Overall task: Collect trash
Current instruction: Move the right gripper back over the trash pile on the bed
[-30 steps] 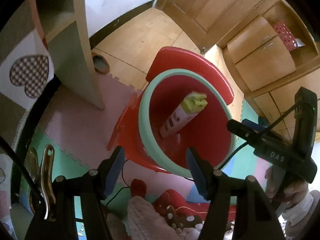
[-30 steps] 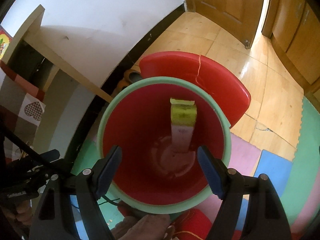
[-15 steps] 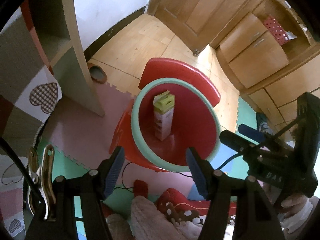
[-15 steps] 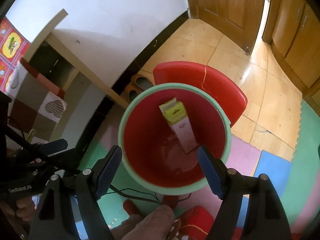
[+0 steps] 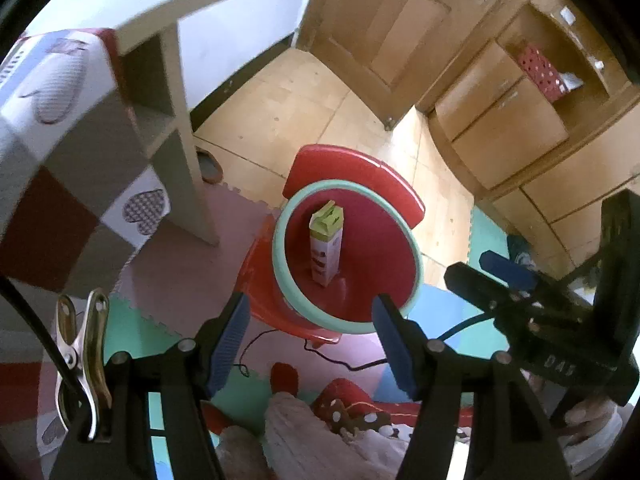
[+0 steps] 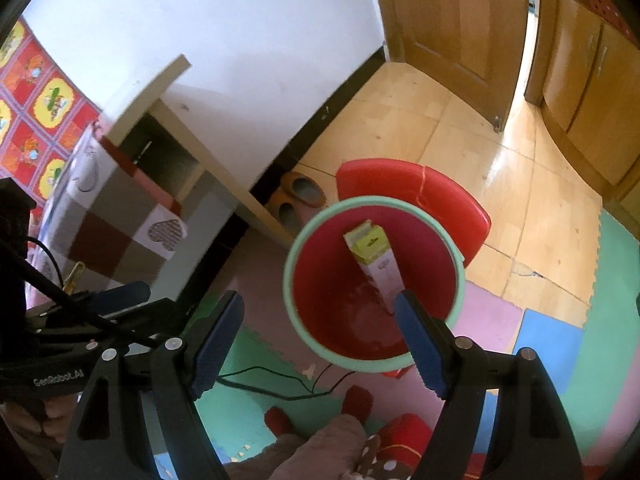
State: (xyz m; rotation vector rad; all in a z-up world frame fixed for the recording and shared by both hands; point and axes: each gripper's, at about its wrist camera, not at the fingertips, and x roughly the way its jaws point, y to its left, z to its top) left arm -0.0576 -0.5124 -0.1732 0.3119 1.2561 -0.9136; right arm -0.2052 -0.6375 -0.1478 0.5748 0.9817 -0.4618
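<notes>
A red bin with a pale green rim (image 5: pixel 280 240) (image 6: pixel 292 264) stands on the floor, its red lid (image 5: pixel 352 168) (image 6: pixel 416 188) hinged back behind it. Inside the bin a white carton with a yellow-green top (image 5: pixel 326 246) (image 6: pixel 376 260) stands upright on the bottom. My left gripper (image 5: pixel 310 340) hangs open well above the bin's near edge, nothing between its fingers. My right gripper (image 6: pixel 320 340) is open too, high above the bin. The right gripper also shows at the right in the left wrist view (image 5: pixel 520 300).
A cream shelf unit (image 5: pixel 176 120) with a patchwork cloth (image 6: pixel 132 216) stands left of the bin. Slippers (image 6: pixel 296 196) lie by the wall. Coloured foam mats (image 6: pixel 540 336) cover the near floor, with a black cable (image 6: pixel 272 380). A wooden door (image 5: pixel 384 40) and cabinets (image 5: pixel 520 120) stand beyond. Slippered feet (image 6: pixel 356 400) are below.
Both grippers have risen away from the bin, which now looks smaller and lower in both views. The carton, leaning a second ago, now stands upright in the bin. Both grippers stayed open.
</notes>
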